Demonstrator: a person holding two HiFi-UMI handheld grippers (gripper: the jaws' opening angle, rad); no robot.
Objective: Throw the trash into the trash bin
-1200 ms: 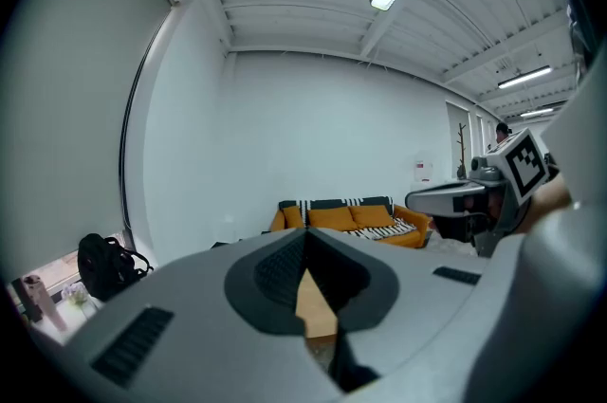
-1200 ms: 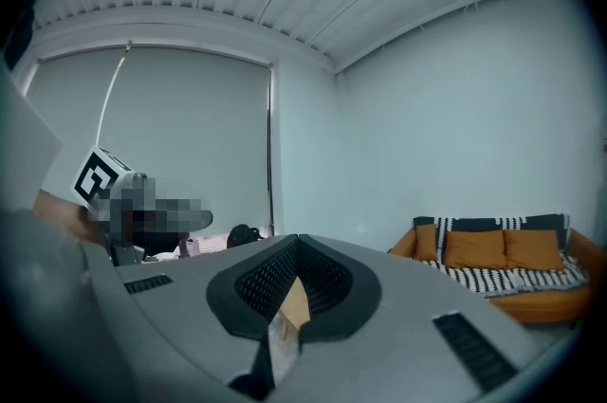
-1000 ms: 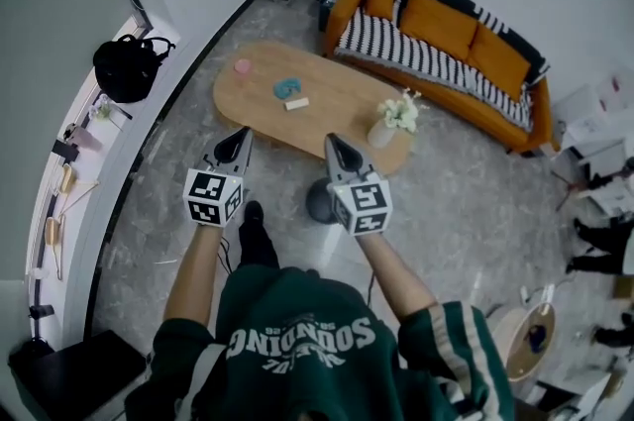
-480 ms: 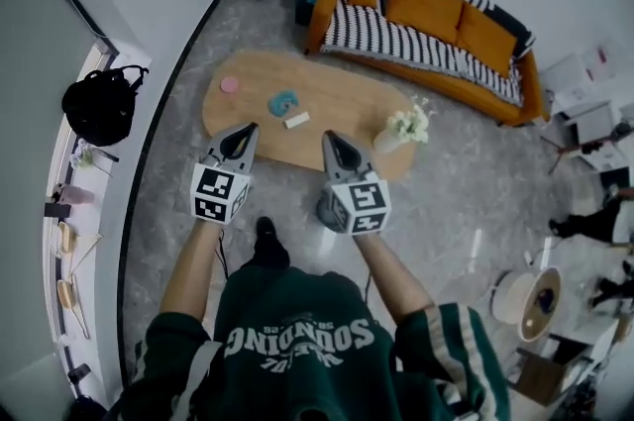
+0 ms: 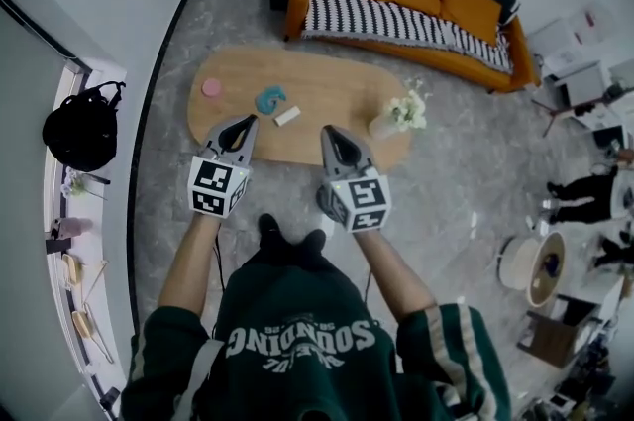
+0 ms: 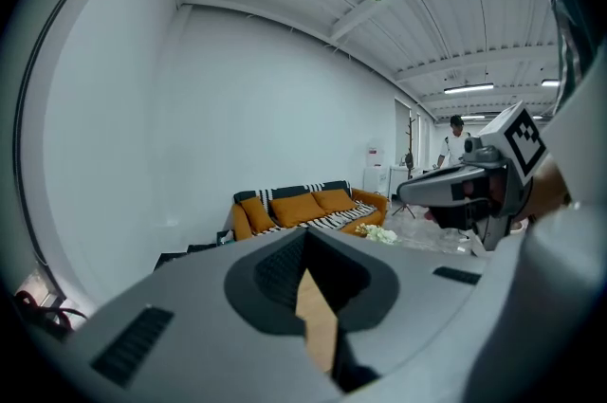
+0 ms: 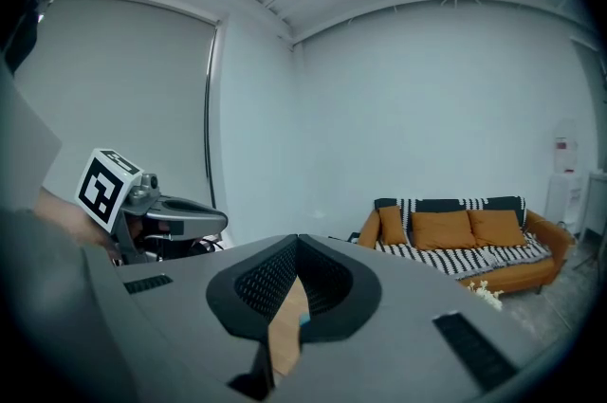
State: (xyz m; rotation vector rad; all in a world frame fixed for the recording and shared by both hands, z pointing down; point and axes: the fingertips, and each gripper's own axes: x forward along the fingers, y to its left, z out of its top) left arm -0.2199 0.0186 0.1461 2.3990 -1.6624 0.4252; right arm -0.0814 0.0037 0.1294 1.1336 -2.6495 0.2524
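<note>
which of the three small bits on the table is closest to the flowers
The white piece; the blue piece and pink disc lie farther left.

Flower vase (image 5: 396,117) blocks the table (image 5: 332,97) at right; the centre is bare.

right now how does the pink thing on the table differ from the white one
The pink thing is round; the white one is oblong. The pink thing lies near the table's left end in the head view; the white one nearer the middle. Both are small.

Oval wooden table (image 5: 332,97) with pink disc (image 5: 211,87), blue crumpled scrap (image 5: 269,98), white piece (image 5: 287,116), flower vase (image 5: 394,117)
</note>
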